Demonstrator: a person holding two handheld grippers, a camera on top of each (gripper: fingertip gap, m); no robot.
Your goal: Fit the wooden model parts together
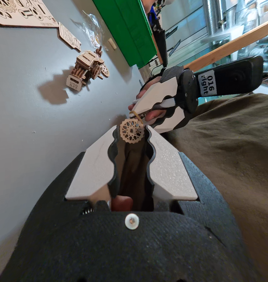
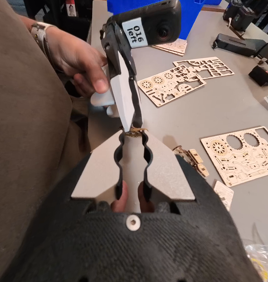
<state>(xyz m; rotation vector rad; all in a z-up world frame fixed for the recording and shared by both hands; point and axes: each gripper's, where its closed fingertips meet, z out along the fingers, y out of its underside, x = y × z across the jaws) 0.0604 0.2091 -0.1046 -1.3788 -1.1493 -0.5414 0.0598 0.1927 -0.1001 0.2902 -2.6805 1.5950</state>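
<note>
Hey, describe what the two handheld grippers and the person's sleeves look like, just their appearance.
Both grippers match: the left gripper and right gripper have black textured bodies, pale grey wedge-shaped fingers lined with wavy black pads, and a white screw at the base. Each carries a black camera with a pale label on top. The person wears olive-brown fabric and a light wristband.

Left wrist view: rolled sideways, close, looks along the left gripper [image 1: 131, 129] at the spoked wooden wheel [image 1: 131, 133], grey table [image 1: 31, 122] at picture left. Right wrist view: upright, close, looks down the right gripper [image 2: 132, 135] across the table's [image 2: 183, 116] near edge. Shared: the wheel [image 2: 134, 134], both grippers, the small assembled wooden car model [image 1: 87, 68] [image 2: 193, 160].
</note>
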